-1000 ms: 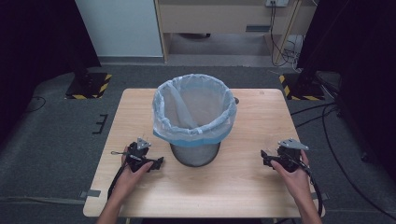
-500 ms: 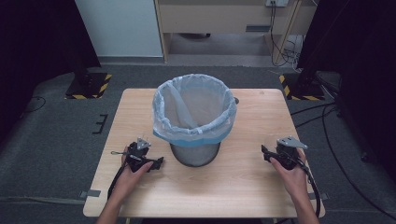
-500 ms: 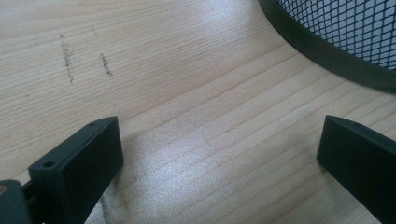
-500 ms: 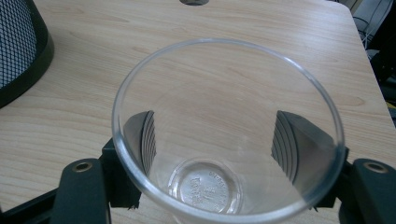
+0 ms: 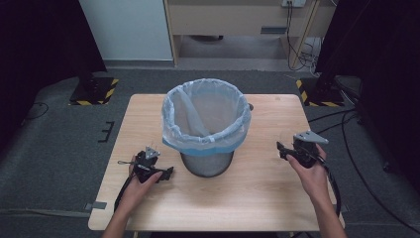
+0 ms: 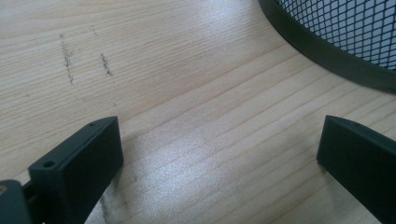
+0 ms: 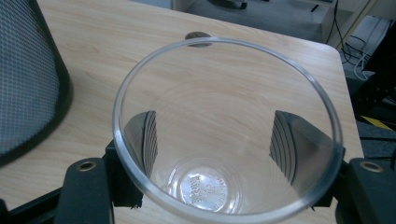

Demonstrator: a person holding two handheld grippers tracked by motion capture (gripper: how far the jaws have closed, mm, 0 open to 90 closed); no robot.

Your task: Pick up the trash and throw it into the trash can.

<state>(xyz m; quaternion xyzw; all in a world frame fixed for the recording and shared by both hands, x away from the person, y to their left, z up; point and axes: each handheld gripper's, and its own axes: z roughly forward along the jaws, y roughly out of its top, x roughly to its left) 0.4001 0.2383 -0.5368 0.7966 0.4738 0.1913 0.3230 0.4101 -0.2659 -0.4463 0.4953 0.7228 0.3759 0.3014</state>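
Note:
A black mesh bin (image 5: 206,161) lined with a pale blue bag (image 5: 205,116) stands mid-table. My right gripper (image 5: 282,148) is to its right, held above the table, and is shut on a clear plastic cup (image 7: 219,186). The jaws press the cup's sides and its mouth faces the camera. The bin's mesh wall (image 7: 28,79) is at the left of the right gripper view. My left gripper (image 5: 167,173) rests on the wood just left of the bin's base (image 6: 327,51). Its jaws (image 6: 219,140) stand wide open with nothing between them.
The wooden table (image 5: 148,119) has bare room left, right and in front of the bin. A small dark round mark (image 7: 197,35) sits on the wood behind the bin. Cables (image 5: 346,124) run off the table's right side to the floor.
My right gripper with the cup has shifted slightly upward in the high view. The left gripper and the bin have stayed put.

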